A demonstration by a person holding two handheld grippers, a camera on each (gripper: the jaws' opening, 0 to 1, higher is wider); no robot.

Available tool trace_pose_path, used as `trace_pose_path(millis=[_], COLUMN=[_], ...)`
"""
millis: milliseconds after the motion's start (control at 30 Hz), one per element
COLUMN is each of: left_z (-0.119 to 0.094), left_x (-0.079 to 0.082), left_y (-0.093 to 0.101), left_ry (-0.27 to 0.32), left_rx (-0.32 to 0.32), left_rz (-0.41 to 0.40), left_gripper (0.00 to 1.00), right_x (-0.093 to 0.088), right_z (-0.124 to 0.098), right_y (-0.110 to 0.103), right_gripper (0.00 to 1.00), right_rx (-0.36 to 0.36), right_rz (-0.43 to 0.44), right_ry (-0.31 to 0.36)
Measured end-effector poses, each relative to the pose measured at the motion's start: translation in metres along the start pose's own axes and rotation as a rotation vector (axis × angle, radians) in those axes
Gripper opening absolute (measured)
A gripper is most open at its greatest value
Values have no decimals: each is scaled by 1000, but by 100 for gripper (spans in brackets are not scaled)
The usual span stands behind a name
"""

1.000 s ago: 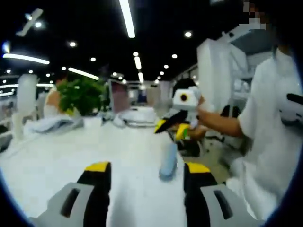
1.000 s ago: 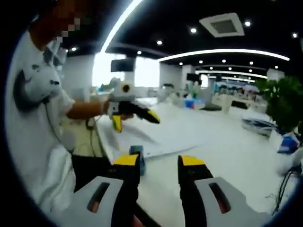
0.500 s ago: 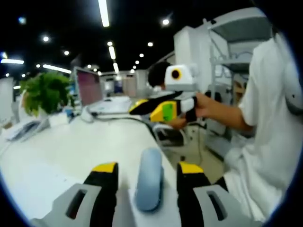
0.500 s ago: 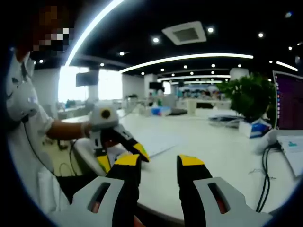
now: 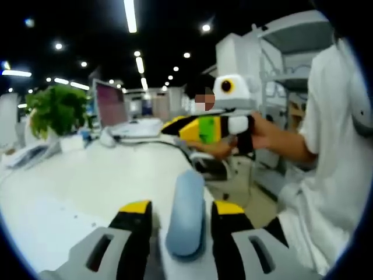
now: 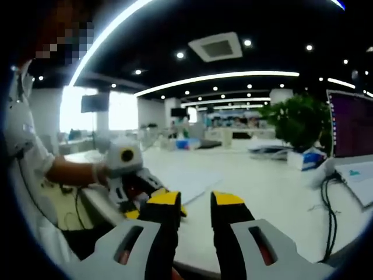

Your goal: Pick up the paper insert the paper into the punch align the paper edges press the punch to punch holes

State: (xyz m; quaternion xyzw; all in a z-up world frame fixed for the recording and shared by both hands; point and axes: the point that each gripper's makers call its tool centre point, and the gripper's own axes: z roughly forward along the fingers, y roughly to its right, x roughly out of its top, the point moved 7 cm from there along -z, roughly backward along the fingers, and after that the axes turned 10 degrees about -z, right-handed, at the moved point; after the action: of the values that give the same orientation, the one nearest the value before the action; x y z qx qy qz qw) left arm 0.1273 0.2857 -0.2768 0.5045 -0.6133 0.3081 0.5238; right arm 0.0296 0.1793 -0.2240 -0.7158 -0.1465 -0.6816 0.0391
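Right now my left gripper [image 5: 176,211] straddles the blue-grey punch [image 5: 186,213] at the counter [image 5: 87,181] edge, jaws apart on either side without clamping. My right gripper [image 6: 195,201] hangs open and empty. The paper [image 6: 189,181] lies on the counter beyond it; closing off-centre could nudge the punch over the edge.

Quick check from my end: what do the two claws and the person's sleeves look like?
Both claws, the left claw and the right claw, have black jaws with yellow tips on grey slotted bodies. The right claw also shows a green panel on its side. The person wears a white short-sleeved top.
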Motion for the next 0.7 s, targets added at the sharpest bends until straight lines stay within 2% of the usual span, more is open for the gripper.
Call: trace_pose_path(millis=[200,367,533,600,700], left_z=[0,-1,0,0,0], left_x=[0,0,-1,-1,-1], left_y=[0,0,2,2,3], left_ry=[8,10,7,7,8], left_rx=[-1,-3,-8,-9,-15], left_rz=[0,-4,-4,-4,-2], left_gripper=[35,33,29,28,26], right_x=[9,10,4,-1,0], right_z=[16,37,48,48,49], right_y=[-24,-44,-50,-50,-49], right_gripper=[7,5,5,5,4], right_rx=[-15,-3,-22,-36,-46], right_rz=[-60,-90,-70,-66,-75], right_ry=[-4,-15,-35,-65,-65])
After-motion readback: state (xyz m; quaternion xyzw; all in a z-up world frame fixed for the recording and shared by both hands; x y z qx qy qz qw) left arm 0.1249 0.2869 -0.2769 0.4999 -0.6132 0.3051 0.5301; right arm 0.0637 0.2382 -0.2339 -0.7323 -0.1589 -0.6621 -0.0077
